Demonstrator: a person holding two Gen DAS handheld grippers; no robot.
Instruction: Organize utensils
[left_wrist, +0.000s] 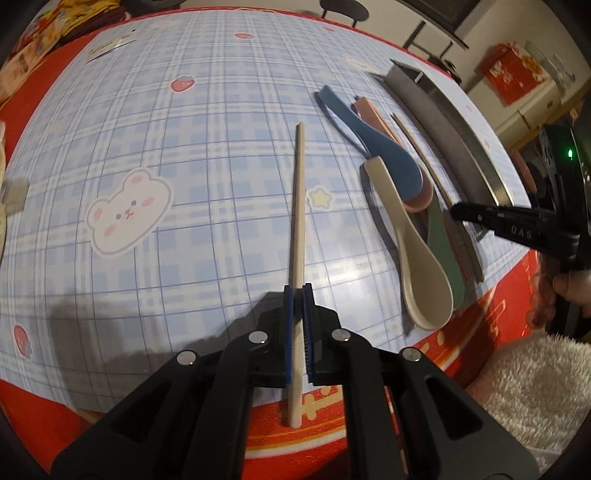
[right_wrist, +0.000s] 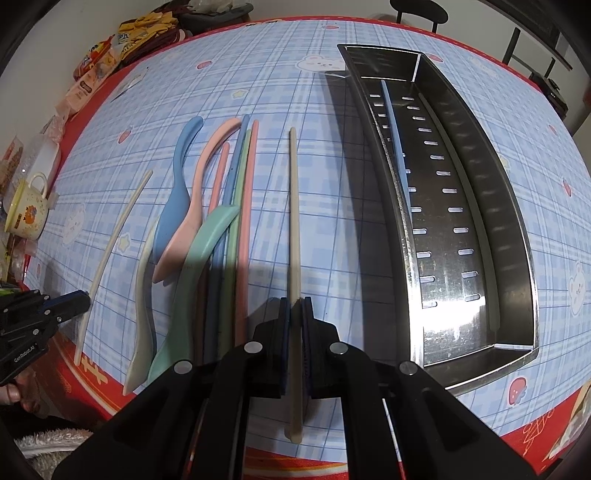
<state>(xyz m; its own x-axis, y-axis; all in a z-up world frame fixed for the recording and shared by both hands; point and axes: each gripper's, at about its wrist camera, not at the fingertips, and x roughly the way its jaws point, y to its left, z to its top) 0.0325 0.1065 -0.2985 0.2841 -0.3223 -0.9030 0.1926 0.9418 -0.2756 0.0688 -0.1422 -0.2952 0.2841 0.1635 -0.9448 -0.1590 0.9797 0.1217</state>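
Observation:
My left gripper (left_wrist: 297, 290) is shut on a cream chopstick (left_wrist: 298, 206) that points away over the table. My right gripper (right_wrist: 295, 301) is shut on a second cream chopstick (right_wrist: 294, 221), held left of the steel tray (right_wrist: 517, 229). A blue chopstick (right_wrist: 397, 147) lies inside the tray. Between the grippers lie a blue spoon (right_wrist: 173, 206), a pink spoon (right_wrist: 188, 225), a green spoon (right_wrist: 192, 266), a cream spoon (right_wrist: 142, 314) and several coloured chopsticks (right_wrist: 236, 229). The left gripper also shows in the right wrist view (right_wrist: 83, 297), gripping its chopstick (right_wrist: 110, 251).
The table has a blue checked cloth (left_wrist: 184, 166) with a red border. A yellow mug (right_wrist: 27, 214) and snack packets (right_wrist: 92, 74) sit at the far left edge. A dark chair (right_wrist: 417, 11) stands beyond the table.

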